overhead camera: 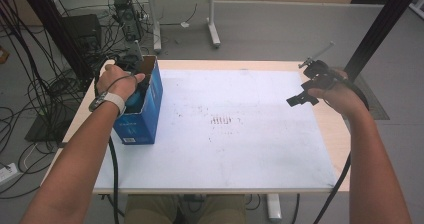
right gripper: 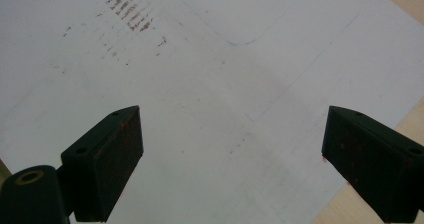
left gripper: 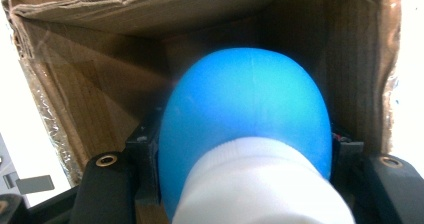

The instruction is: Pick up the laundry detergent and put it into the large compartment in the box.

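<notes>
At the table's left edge: a blue cardboard box (overhead camera: 142, 115) stands upright with its top open.
Box material: printed blue outside, plain brown corrugated card inside (left gripper: 90, 84), with torn, rough flap edges.
Box content: the left gripper (overhead camera: 135, 91) reaches down into it, holding a smooth blue and white bottle (left gripper: 247, 134) (rounded blue part towards the bottom of the box, white part nearer the camera).
Left jaws: clamped on the bottle, one black jaw at each side of it.
Bottle place: inside the box, between the brown walls; whether it touches the floor of the box I cannot tell.
Right gripper (overhead camera: 301, 98): held above the table's right side, well apart from the box.
Right jaws: wide apart, nothing between them.
Table surface: a white sheet (right gripper: 210, 99), matte, with small brownish marks, lying on a pale wooden table (overhead camera: 334, 134).
</notes>
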`<action>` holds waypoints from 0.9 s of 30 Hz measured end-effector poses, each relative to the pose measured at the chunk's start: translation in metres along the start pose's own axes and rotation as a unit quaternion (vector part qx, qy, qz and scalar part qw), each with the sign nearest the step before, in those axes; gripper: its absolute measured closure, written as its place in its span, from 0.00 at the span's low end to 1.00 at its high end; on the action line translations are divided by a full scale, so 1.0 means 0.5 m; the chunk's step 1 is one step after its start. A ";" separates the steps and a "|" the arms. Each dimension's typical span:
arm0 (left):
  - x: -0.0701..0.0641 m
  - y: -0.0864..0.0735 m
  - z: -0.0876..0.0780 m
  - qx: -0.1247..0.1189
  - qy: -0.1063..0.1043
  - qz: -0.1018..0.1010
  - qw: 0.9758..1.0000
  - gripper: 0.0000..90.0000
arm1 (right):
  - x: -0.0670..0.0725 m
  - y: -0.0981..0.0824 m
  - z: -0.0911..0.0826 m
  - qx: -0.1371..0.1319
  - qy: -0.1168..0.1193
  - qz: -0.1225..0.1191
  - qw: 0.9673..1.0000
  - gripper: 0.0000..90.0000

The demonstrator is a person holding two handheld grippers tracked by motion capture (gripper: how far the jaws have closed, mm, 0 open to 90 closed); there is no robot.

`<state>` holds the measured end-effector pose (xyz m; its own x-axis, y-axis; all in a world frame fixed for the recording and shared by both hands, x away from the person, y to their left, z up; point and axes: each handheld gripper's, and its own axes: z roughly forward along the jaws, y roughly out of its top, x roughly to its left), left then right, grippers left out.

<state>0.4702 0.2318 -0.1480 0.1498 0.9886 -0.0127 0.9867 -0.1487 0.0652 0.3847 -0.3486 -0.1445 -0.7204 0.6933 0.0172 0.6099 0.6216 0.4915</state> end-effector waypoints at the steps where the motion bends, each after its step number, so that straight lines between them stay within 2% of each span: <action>1: 0.000 0.000 0.000 -0.001 0.000 0.001 1.000 0.41 | 0.000 0.000 0.000 0.000 0.000 0.000 1.000 0.11; 21: -0.002 -0.004 0.000 -0.007 0.003 0.001 1.000 0.41 | 0.000 -0.002 0.000 0.001 0.000 0.001 1.000 0.11; 27: 0.000 -0.007 -0.002 -0.009 0.004 0.000 1.000 0.37 | 0.000 -0.001 0.003 0.002 0.001 0.001 1.000 0.11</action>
<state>0.4667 0.2322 -0.1474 0.1485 0.9889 -0.0043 0.9855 -0.1476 0.0839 0.3847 -0.3484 -0.1460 -0.7202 0.6935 0.0200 0.6125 0.6221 0.4877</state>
